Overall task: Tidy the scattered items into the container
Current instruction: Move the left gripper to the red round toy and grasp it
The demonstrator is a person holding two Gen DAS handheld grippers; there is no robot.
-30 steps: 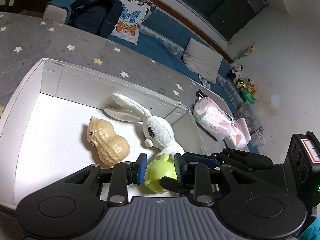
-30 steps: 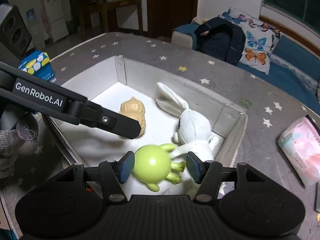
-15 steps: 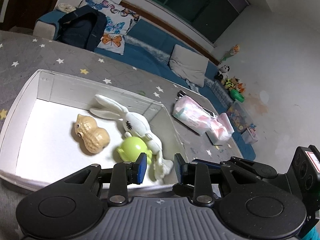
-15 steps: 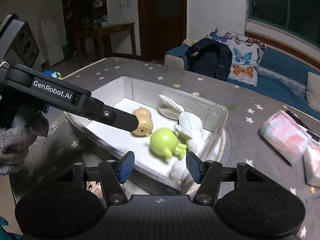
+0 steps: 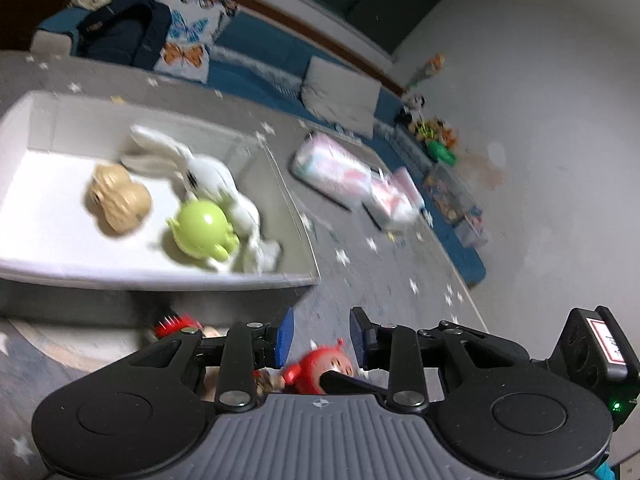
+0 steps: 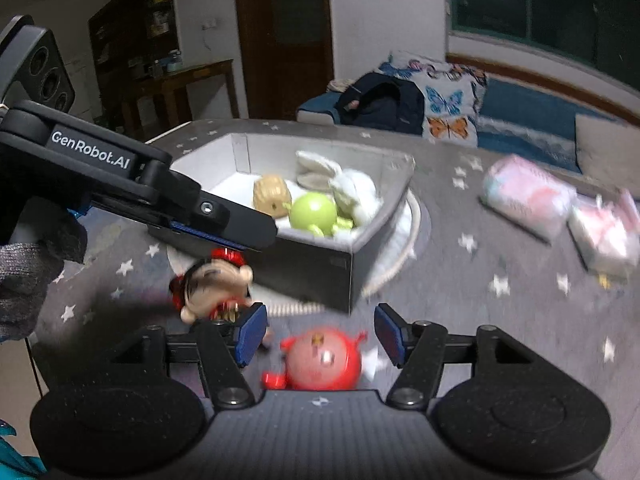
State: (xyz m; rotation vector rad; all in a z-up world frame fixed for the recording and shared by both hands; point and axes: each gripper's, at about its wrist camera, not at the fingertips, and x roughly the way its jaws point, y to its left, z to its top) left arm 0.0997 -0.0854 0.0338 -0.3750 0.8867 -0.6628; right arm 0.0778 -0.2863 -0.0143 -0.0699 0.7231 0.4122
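Though motion-blurred, red toy (image 6: 325,360) half hidden by right gripper (image 6: 316,338) body, fingers opening

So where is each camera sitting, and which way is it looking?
Left wrist: on the left gripper, looking forward and down along its opening fingers past the white box to the sofa; nothing sits between them.
Right wrist: on the right gripper, facing the box and the doorway; its fingers are opening, and the left gripper and a gloved hand show.
Both see the red toy, green toy, rabbit and peanut.
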